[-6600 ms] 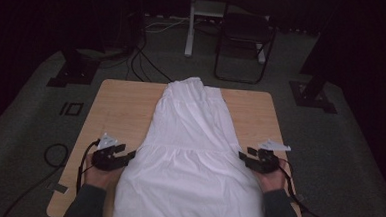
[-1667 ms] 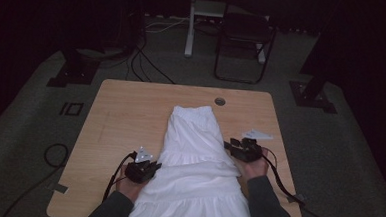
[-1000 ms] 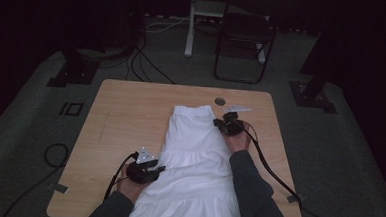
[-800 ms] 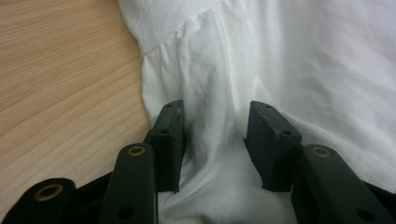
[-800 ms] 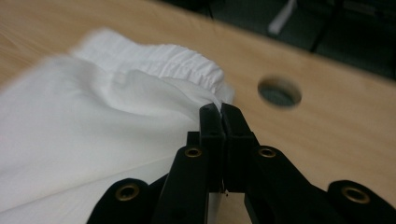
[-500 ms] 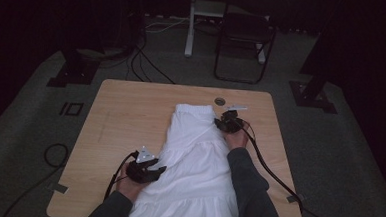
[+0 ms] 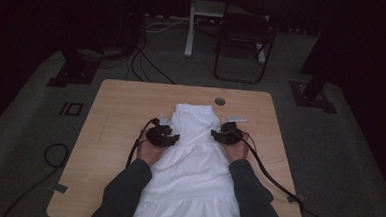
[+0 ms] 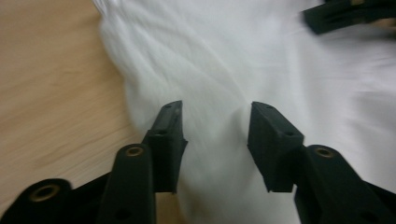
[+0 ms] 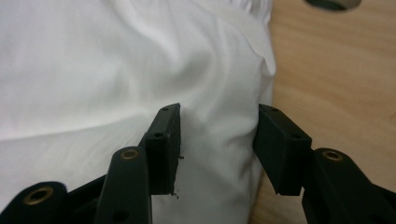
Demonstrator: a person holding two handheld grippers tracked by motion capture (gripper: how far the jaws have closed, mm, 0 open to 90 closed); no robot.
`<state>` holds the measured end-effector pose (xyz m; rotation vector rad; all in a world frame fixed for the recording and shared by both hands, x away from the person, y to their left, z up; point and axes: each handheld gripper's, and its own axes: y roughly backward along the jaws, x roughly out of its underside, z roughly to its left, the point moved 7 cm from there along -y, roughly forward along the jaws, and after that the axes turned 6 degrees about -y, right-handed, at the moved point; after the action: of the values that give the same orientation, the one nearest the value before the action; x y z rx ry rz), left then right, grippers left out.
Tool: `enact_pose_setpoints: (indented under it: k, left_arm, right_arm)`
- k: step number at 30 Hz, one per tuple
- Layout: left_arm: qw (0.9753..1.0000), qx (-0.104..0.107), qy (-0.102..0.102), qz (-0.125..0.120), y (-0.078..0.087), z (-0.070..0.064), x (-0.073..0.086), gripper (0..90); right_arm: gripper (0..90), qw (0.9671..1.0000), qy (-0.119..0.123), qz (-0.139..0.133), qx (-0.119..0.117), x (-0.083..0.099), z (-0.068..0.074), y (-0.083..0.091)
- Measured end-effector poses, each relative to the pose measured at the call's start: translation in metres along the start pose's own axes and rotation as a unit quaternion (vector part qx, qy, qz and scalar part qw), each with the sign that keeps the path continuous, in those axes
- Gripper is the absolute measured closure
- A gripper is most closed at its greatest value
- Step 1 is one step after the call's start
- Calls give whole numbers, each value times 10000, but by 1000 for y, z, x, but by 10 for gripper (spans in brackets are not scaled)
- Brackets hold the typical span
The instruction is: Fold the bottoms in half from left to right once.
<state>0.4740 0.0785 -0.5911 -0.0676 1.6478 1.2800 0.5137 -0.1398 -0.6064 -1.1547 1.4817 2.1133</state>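
Observation:
A white garment (image 7: 196,158) lies lengthwise down the middle of the wooden table (image 7: 115,119), its near end hanging over the front edge between the person's forearms. My left gripper (image 7: 172,137) sits at the cloth's left edge and my right gripper (image 7: 215,134) at its right edge, facing each other across the narrow upper part. In the left gripper view the left gripper (image 8: 215,109) is open with white cloth (image 8: 224,60) between its jaws. In the right gripper view the right gripper (image 9: 218,112) is open and straddles the cloth's edge (image 9: 233,140).
A round cable hole (image 7: 220,101) sits near the table's back edge, just beyond the garment. Bare wood lies to either side of the cloth. Black cables (image 7: 272,178) trail from both grippers. A chair (image 7: 245,36) and stands are on the floor behind.
The left gripper has moved forward from the near part of the cloth to level with the right one. The right gripper has come back slightly. The cloth top has bunched narrower.

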Motion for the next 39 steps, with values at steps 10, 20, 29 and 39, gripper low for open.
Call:
enact_pose_setpoints:
  k: [10,20,29,39]
  left_arm:
    - [9997,80,118,-189,22,-30,38,673]
    - [9993,184,-127,-289,50,-62,67,672]
    - [9993,153,-160,-315,49,-62,67,671]
    - [9994,256,-88,-200,50,-63,63,620]
  right_arm:
    - [536,9998,105,-113,119,30,14,27]
    - [479,9986,425,211,-231,69,40,70]
    - [256,9991,218,-132,-340,21,28,46]
    - [499,9986,428,75,-308,24,33,17]
